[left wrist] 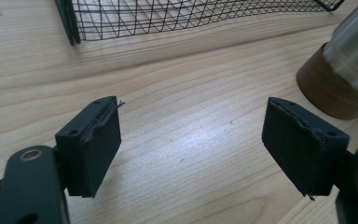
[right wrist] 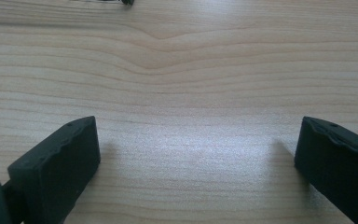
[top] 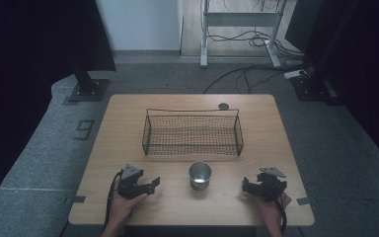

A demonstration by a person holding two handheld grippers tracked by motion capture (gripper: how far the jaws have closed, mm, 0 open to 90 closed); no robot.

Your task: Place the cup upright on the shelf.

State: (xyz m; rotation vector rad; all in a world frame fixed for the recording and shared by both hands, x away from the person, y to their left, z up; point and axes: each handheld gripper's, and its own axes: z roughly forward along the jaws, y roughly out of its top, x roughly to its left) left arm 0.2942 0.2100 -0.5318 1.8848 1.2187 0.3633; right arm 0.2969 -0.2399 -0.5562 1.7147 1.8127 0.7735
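A steel cup (top: 200,175) with a brown base stands upright on the wooden table (top: 128,118), near the front middle. Behind it sits a black wire basket (top: 192,132), with nothing inside that I can see. My left gripper (top: 150,185) rests low at the front left, open, nothing between its jaws. In the left gripper view the left gripper (left wrist: 191,140) points past the cup (left wrist: 345,70) toward the basket (left wrist: 168,16). My right gripper (top: 247,186) rests at the front right, open over bare wood, as the right gripper (right wrist: 196,154) shows in its own view.
A small dark round disc (top: 223,106) lies near the table's far edge behind the basket. Beyond the table are a grey carpet floor, dark stand bases (top: 86,89) at both back corners, and cables (top: 256,69).
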